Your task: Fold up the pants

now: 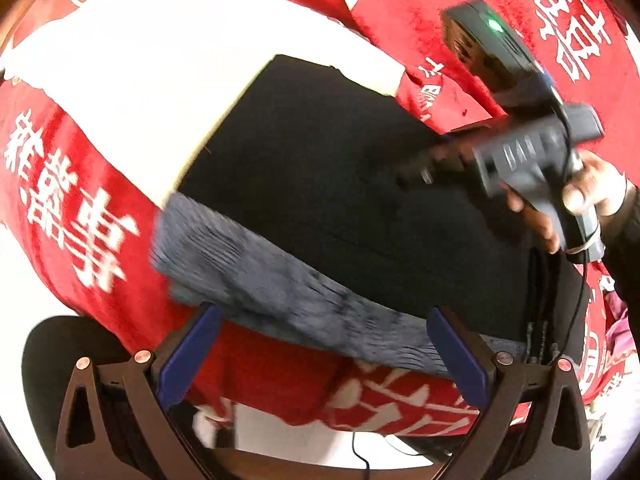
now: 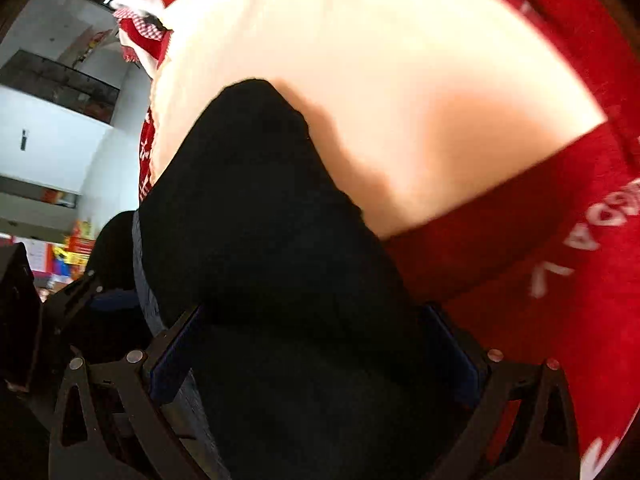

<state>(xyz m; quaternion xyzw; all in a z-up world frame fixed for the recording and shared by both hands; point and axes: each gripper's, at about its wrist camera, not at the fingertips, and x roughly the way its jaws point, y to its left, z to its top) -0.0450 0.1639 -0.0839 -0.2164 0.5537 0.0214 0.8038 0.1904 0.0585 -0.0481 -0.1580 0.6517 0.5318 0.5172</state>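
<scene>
Surface: red cloth (image 1: 80, 184) under a white sheet (image 1: 160, 60).
Pants (image 1: 320, 184): dark, lying ahead of your left hand-held gripper (image 1: 320, 352), fingers spread.
Right hand-held gripper (image 2: 316, 344): spread, pants between its fingers, nearer.

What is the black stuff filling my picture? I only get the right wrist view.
Observer: Black pants. The left wrist view shows them as a broad flat panel, partly on a white cloth.
Operator: Is somebody holding this tool?
Observer: Yes, a hand grips the handle of the right gripper, which is above the pants' right side.
Operator: Is it switched on?
Observer: A green light glows on its body.
Operator: And the other tool?
Observer: The left gripper is open at the pants' grey ribbed band, clamping nothing.
</scene>
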